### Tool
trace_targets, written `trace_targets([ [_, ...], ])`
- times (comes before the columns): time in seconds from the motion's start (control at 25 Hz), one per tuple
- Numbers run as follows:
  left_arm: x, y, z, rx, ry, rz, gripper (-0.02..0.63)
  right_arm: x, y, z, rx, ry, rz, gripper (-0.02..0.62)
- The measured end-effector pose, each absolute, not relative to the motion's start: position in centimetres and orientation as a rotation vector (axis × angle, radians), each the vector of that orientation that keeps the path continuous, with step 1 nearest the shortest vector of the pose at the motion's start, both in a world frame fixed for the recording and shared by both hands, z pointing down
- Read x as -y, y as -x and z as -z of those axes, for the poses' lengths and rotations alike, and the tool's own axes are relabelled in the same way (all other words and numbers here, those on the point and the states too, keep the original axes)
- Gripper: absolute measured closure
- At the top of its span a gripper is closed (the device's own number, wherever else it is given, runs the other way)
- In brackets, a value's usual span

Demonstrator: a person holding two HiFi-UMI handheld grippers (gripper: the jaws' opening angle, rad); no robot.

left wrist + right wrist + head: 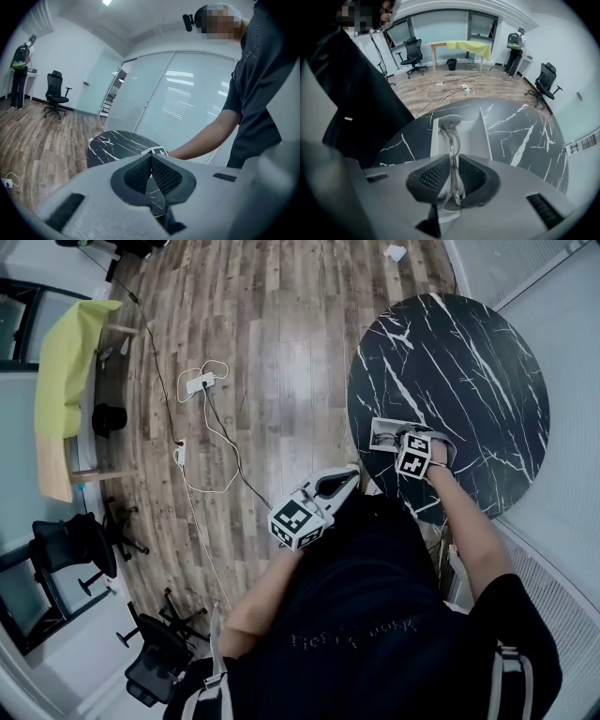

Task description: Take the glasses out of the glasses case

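Near part of the glasses (451, 140) and glasses case (474, 136) behind the right gripper (451, 159) fingers (433, 178)

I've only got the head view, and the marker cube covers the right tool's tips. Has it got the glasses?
Observer: Yes. In the right gripper view, the right tool is shut on the clear-framed glasses, gripping them edge-on between its pads.
Operator: Are they out of the case?
Observer: I can't tell. The glasses run lengthwise above the open white case, with their far end over its inside. Whether they touch it doesn't show.
Operator: And the left tool?
Observer: The left gripper view shows the left tool shut with nothing between its pads. It is held off the black marble table and aimed toward it.
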State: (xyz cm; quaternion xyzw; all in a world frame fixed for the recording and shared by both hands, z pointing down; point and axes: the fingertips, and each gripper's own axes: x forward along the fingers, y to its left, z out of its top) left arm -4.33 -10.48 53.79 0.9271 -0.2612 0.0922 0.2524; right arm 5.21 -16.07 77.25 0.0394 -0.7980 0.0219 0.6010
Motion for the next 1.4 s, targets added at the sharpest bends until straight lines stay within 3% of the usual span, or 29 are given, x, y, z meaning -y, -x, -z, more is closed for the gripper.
trace_targets([
  [0.4, 10.0, 4.8, -53.7, 0.716, -2.518, -0.258, 0.586, 15.9, -5.7, -78.1, 1.774, -0.027, 0.037, 0.561],
  [1.4, 9.9, 5.2, -52.4, 0.735, -2.558, -0.223, 0.586, 18.1, -7.9, -72.4, 1.931, -0.405, -0.103, 0.561],
])
